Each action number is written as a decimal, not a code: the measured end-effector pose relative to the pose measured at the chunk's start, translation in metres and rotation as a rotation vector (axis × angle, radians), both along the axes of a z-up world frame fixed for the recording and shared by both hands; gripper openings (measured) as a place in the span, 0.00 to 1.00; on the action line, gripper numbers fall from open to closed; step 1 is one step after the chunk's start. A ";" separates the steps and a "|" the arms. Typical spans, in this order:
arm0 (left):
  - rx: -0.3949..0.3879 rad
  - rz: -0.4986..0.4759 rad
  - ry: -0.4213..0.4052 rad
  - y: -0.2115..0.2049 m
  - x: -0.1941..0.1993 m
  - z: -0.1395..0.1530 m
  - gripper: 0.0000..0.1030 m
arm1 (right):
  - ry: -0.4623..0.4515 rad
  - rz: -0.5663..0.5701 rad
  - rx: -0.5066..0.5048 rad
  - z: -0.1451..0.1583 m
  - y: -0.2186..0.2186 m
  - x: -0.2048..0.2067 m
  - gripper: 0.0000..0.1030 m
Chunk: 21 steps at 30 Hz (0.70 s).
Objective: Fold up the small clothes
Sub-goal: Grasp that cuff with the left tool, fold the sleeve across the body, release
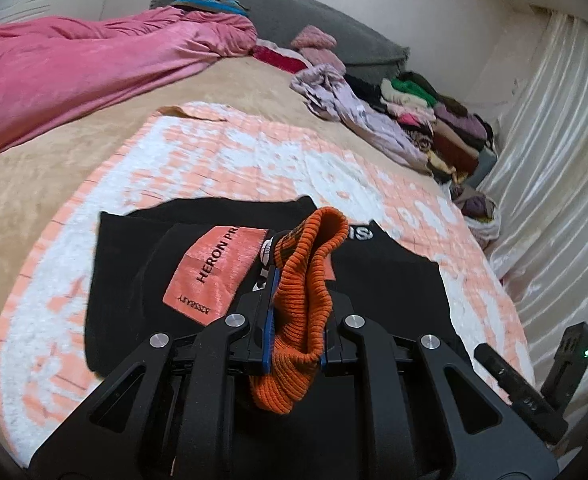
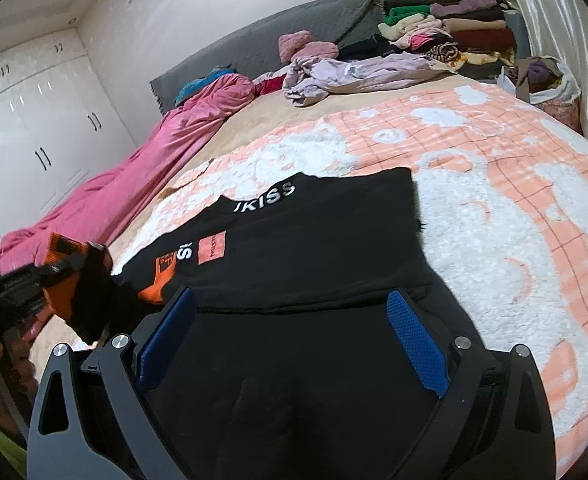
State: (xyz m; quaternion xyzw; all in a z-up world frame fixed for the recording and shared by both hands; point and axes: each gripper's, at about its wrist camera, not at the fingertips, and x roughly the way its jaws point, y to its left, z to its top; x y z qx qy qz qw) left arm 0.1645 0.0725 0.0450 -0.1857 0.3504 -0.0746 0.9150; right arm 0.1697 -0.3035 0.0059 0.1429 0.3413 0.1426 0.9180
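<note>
A black garment (image 2: pixel 314 240) with white lettering and orange patches lies on the peach-and-white blanket (image 2: pixel 494 200). It also shows in the left wrist view (image 1: pixel 394 280), with a peach label (image 1: pixel 213 272) turned up. My left gripper (image 1: pixel 298 280) is shut on the garment's orange ribbed cuff (image 1: pixel 306 300) and holds it up; it shows at the left of the right wrist view (image 2: pixel 65 272). My right gripper (image 2: pixel 289 308) is open, its blue pads (image 2: pixel 414 340) spread over the garment's near edge, holding nothing.
A pink duvet (image 1: pixel 73 68) lies along the bed's far side by white wardrobes (image 2: pixel 33 120). A lilac garment (image 2: pixel 354 72) and stacked folded clothes (image 2: pixel 454 36) sit near the grey headboard (image 2: pixel 273 44). White curtains (image 1: pixel 554 160) hang beside the bed.
</note>
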 end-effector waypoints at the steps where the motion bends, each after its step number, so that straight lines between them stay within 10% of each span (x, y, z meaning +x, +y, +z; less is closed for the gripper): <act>1: 0.007 -0.008 0.007 -0.005 0.002 -0.001 0.08 | -0.003 -0.006 0.003 0.001 -0.004 -0.001 0.93; 12: 0.053 -0.122 0.061 -0.065 0.030 -0.025 0.10 | 0.019 -0.051 0.056 -0.001 -0.029 -0.003 0.93; 21: -0.018 -0.237 0.054 -0.081 0.030 -0.047 0.39 | 0.032 -0.081 0.034 -0.006 -0.034 0.002 0.93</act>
